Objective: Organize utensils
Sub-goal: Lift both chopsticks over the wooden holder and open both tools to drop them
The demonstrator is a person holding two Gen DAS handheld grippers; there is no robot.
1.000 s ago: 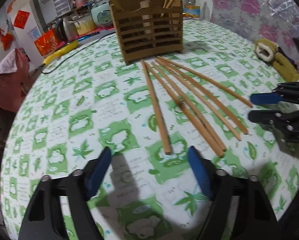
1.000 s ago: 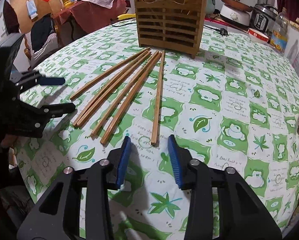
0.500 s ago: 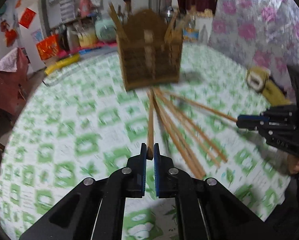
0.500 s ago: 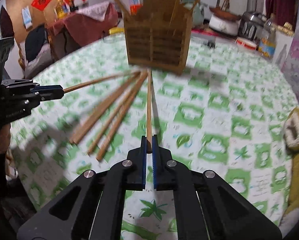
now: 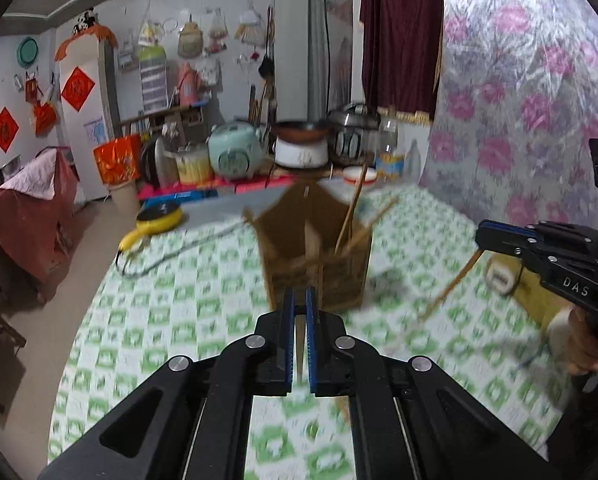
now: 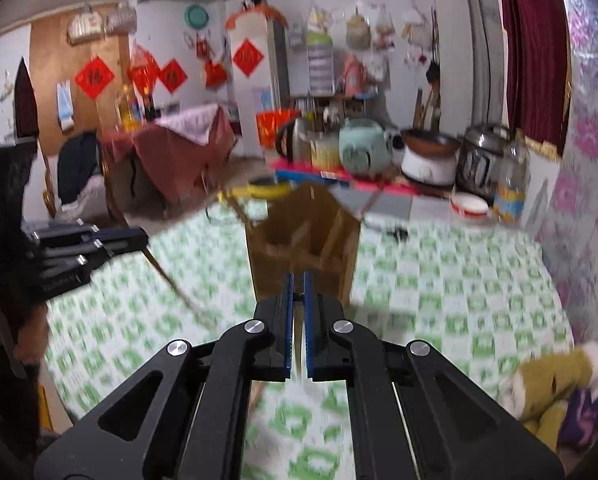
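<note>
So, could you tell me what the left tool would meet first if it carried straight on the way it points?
Probably the brown slatted wooden utensil holder, straight ahead of the left tool; blur leaves depth uncertain.

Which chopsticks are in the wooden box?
The slanted chopsticks poking above the wooden box; two others hang pinched in the left tongs and right tongs.

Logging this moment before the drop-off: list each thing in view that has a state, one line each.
left gripper: shut on a chopstick.
left chopstick: held by one end, hanging tilted above the table.
right gripper: shut on a chopstick.
right chopstick: held by one end, hanging tilted.
wooden holder: upright on the table, a few chopsticks already standing in it.
</note>
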